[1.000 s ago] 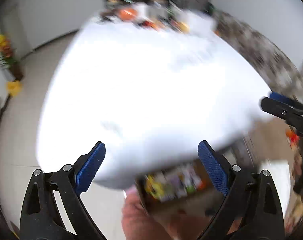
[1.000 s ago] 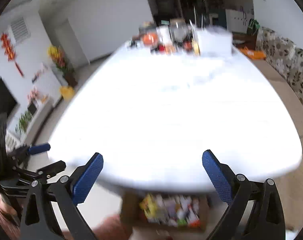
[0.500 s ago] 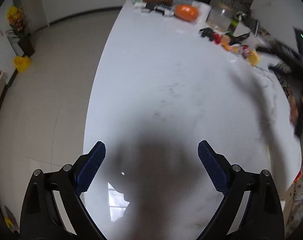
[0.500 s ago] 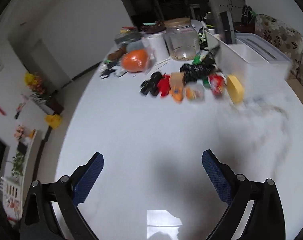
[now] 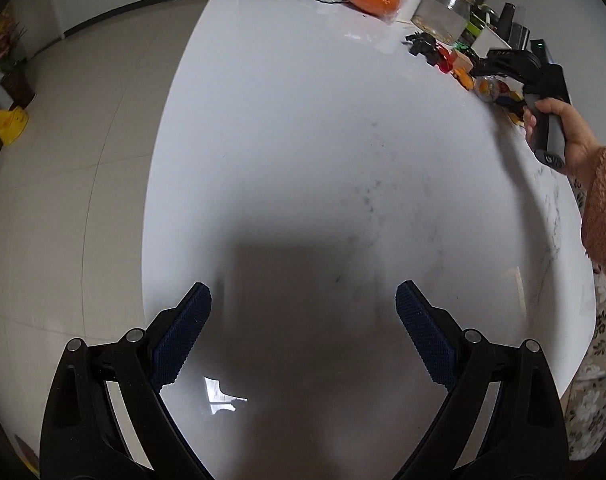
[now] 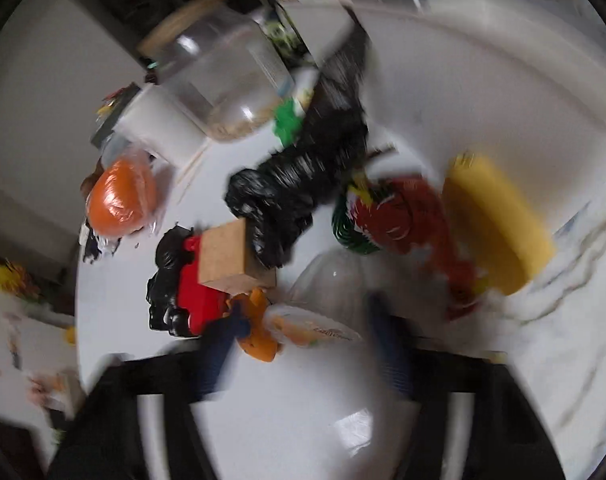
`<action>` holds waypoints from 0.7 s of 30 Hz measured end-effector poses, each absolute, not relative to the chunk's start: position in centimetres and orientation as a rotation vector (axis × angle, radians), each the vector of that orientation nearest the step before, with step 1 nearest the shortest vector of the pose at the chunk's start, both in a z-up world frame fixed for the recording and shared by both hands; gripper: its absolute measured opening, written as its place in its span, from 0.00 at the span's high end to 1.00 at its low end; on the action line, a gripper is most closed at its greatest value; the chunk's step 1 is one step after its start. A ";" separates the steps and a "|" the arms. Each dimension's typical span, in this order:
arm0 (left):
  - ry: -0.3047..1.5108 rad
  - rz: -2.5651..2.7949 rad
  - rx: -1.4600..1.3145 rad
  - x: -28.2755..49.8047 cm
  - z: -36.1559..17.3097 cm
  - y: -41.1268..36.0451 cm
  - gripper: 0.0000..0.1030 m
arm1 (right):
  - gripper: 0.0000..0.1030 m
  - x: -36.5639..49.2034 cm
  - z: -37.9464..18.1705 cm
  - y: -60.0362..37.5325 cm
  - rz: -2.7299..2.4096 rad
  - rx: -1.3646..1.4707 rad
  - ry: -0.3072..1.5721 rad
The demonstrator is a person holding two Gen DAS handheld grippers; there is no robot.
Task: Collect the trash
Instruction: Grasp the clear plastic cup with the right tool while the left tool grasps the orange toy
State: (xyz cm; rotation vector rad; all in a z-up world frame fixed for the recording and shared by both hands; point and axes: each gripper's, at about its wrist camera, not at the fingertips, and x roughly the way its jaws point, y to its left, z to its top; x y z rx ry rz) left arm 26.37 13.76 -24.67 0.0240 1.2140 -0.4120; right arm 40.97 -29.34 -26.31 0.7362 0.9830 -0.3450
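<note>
Two grippers are at work. The left gripper (image 5: 303, 330) hangs wide open and empty over bare white table (image 5: 303, 128). The right gripper (image 6: 303, 344), blurred, fingers apart and holding nothing, straddles a clear plastic cup (image 6: 323, 300) in the litter near the far right edge. A rushed, smeared approach could knock the glass jar (image 6: 227, 80) or scatter the crumpled black bag (image 6: 291, 196).

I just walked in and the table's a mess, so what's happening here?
A person is clearing litter off the white table with a handheld gripper in each hand. The right gripper, jaws open and blurred by motion, is closing in on a clear plastic cup at the near edge of the trash pile beside the glass jar. The left gripper hovers open over bare tabletop, holding nothing. Nothing is gripped yet.
</note>
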 end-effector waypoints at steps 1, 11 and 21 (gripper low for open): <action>1.216 -0.416 0.026 26.7 -24.8 13.6 0.11 | 0.58 40.9 -26.3 -29.2 -0.346 0.726 0.987; 1.166 -0.532 0.053 32.7 -24.1 4.2 0.11 | 0.58 30.0 -21.5 -26.6 -0.149 0.755 0.940; 1.139 -0.387 0.270 39.3 -25.1 -16.8 0.11 | 0.58 12.2 -17.8 -24.0 -0.227 0.738 0.919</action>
